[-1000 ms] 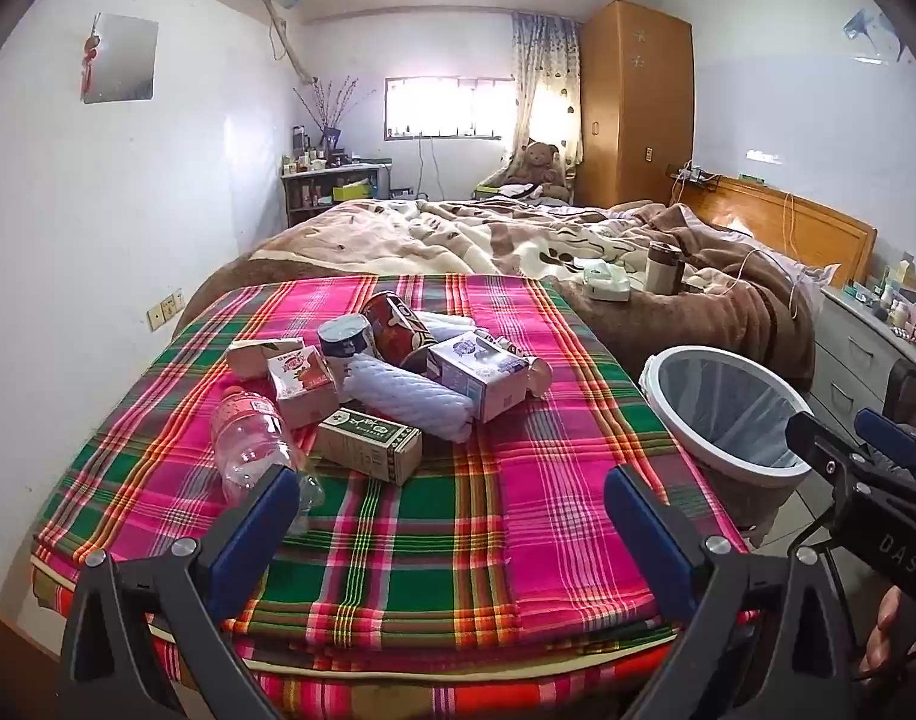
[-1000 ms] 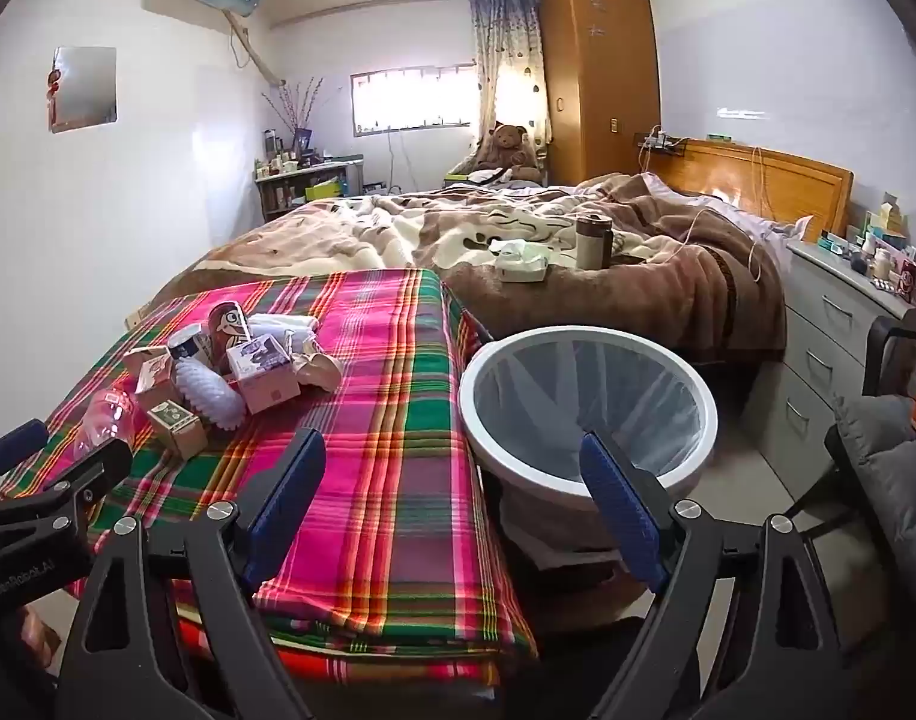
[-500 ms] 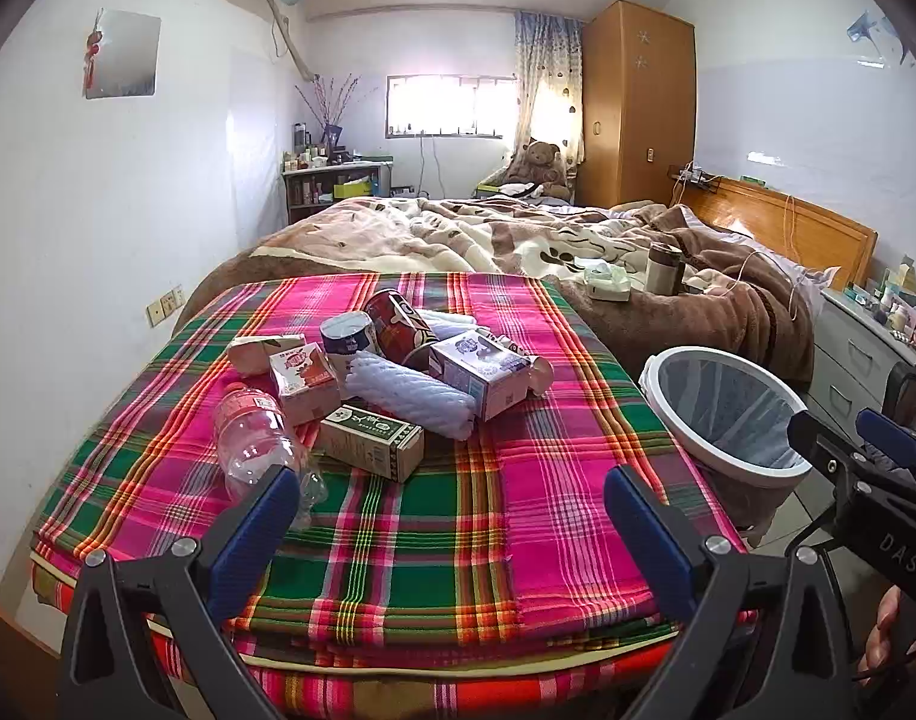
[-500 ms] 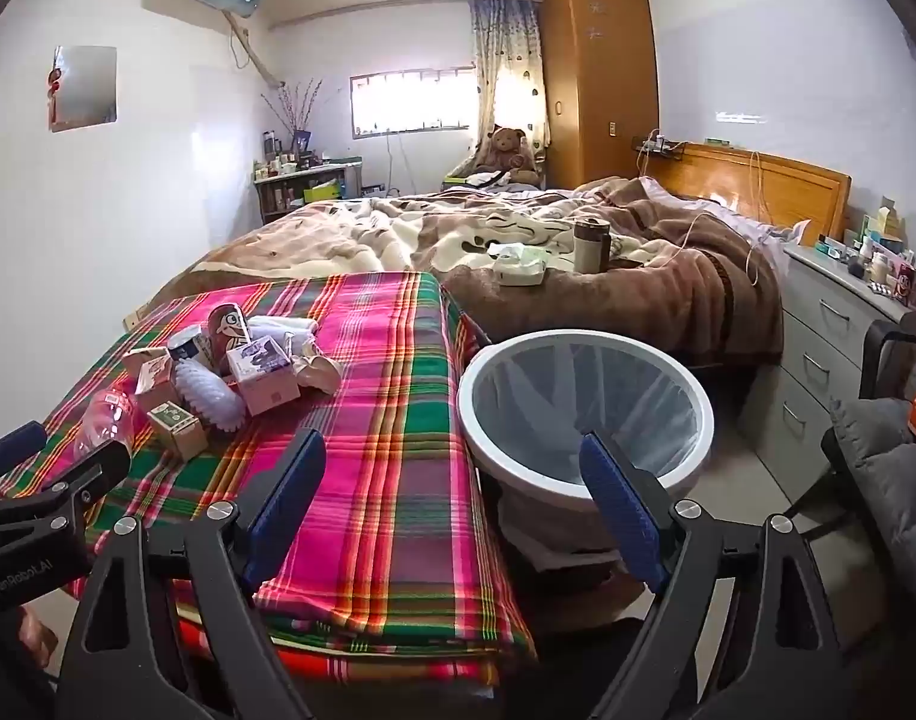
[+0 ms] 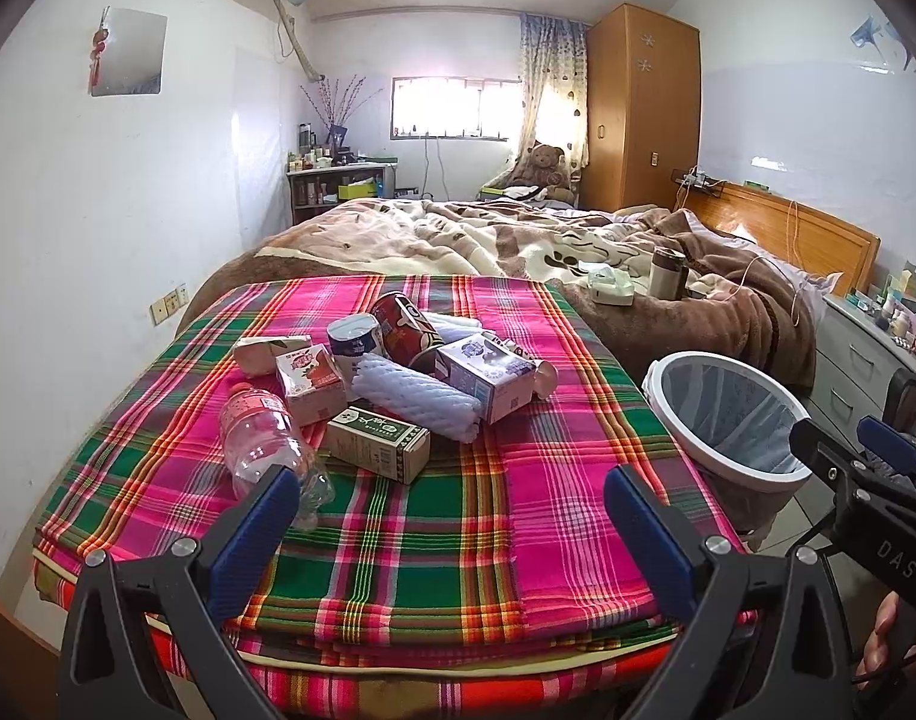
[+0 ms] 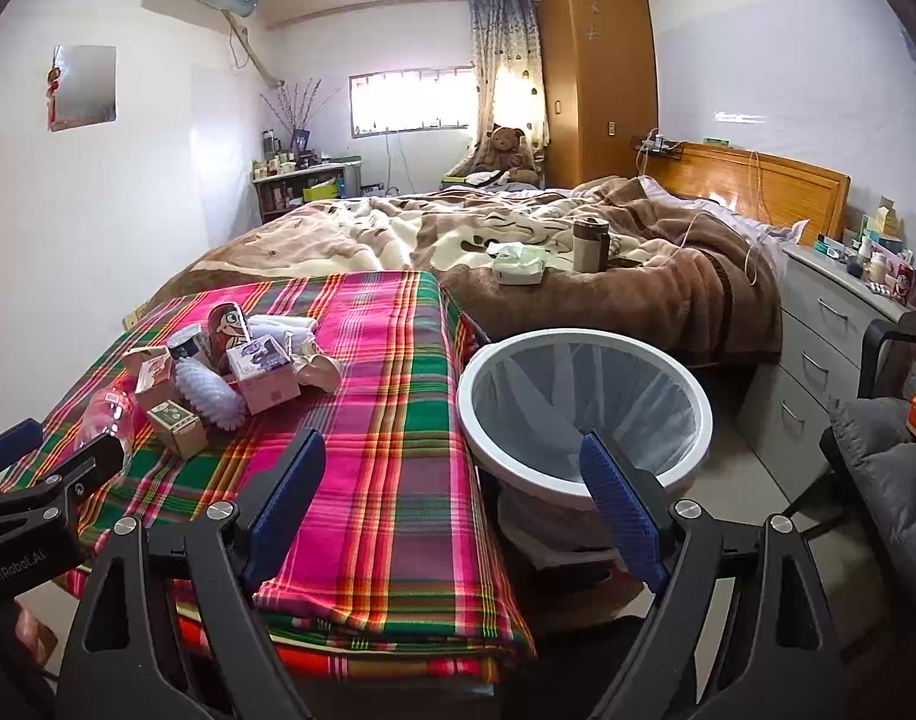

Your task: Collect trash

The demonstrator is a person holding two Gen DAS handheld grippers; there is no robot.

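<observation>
In the left wrist view the left gripper is held low over the near edge of the plaid cloth, its blue fingers spread wide with nothing between them. At about 11 o'clock from them a clear plastic bottle is seen lying on its side, its neck just beside the left finger's tip. Just past it, a green and tan box is laid flat, touching a white ribbed roll. Further on, a purple carton, a pink carton and a red can are heaped together. A white-rimmed bin is placed off the cloth at 2 o'clock, on the floor beside the bed.

In the right wrist view the right gripper is likewise opened wide and empty; the bin's rim is seen just beyond its right finger. The trash heap lies at 10 o'clock. Beyond, a brown blanket and a flask are seen.
</observation>
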